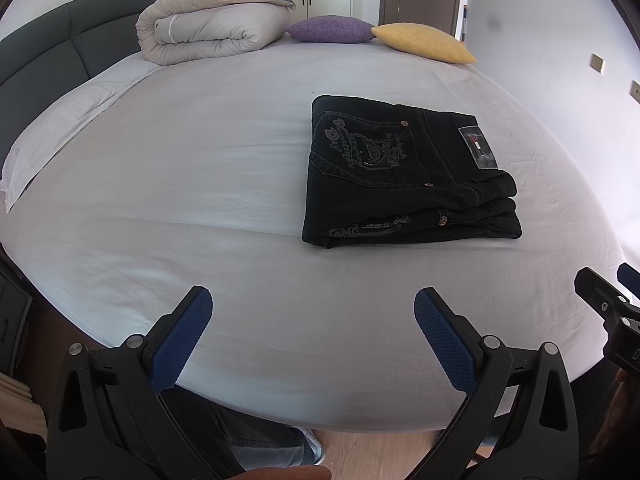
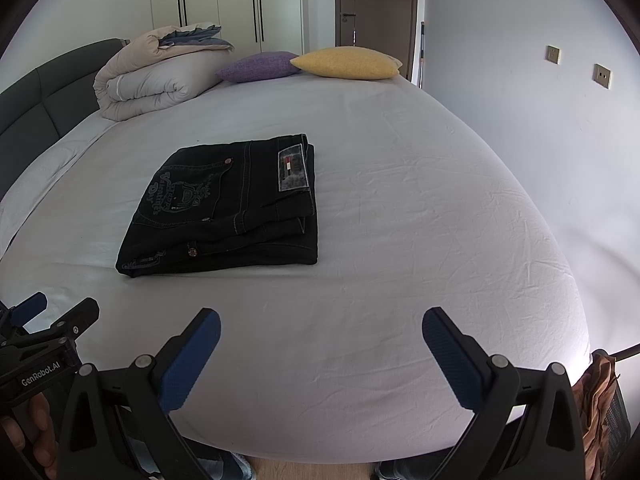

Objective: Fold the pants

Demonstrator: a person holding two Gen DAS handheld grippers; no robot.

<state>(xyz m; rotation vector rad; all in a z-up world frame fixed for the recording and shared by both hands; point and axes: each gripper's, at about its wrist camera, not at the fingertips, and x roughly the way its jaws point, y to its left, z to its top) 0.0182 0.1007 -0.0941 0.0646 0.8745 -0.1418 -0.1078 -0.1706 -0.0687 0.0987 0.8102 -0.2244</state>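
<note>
Black jeans (image 1: 404, 172) lie folded into a compact stack on the white bed (image 1: 200, 184), with an embroidered back pocket and a grey waist patch facing up. They also show in the right wrist view (image 2: 228, 208). My left gripper (image 1: 312, 308) is open and empty, held over the bed's near edge, left of and nearer than the jeans. My right gripper (image 2: 320, 328) is open and empty, near the front edge, right of and nearer than the jeans. The right gripper shows at the far right of the left wrist view (image 1: 608, 296); the left gripper shows at the lower left of the right wrist view (image 2: 52, 316).
A rolled beige duvet (image 1: 208, 24), a purple cushion (image 1: 328, 29) and a yellow cushion (image 1: 424, 42) sit at the bed's far end. A dark headboard (image 1: 44, 68) runs along the left. A white wall (image 2: 540, 120) is on the right. Wooden floor (image 1: 368, 452) lies below the near edge.
</note>
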